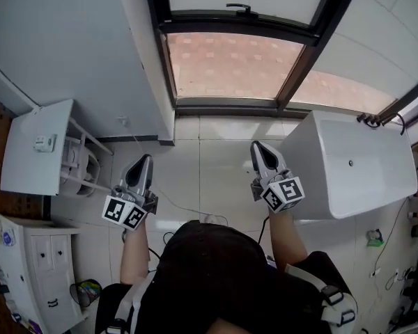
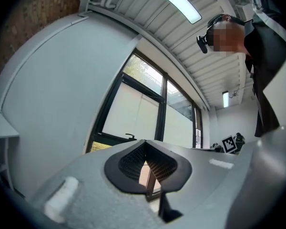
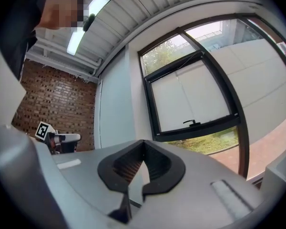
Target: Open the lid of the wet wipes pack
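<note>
Left gripper [image 1: 145, 161]: held in the air over the floor, left of the person's middle, pointing toward the window. In its own view [image 2: 145, 160] the two jaws are pressed together with nothing between them.
Right gripper [image 1: 258, 149]: held in the air at like height, well apart from the left one, just beside the near left corner of the right table. In its own view [image 3: 143, 150] the jaws are pressed together and empty.
Wipes pack: cannot be made out in any view.
Window [image 1: 230, 61]: dark-framed, straight ahead of both grippers, with a handle on its upper sash.
Right table [image 1: 355, 169]: white, its top bare where it shows.
Left table [image 1: 31, 162]: white, against the wall; a small white thing lies near its middle, too small to tell.
Cabinet [image 1: 45, 273]: white, with doors, at the lower left.
Floor [image 1: 195, 162]: pale tiles, with a thin cable [image 1: 188, 211] running across them.
Brick wall [image 3: 57, 104]: shows in the right gripper view, behind the left gripper.
</note>
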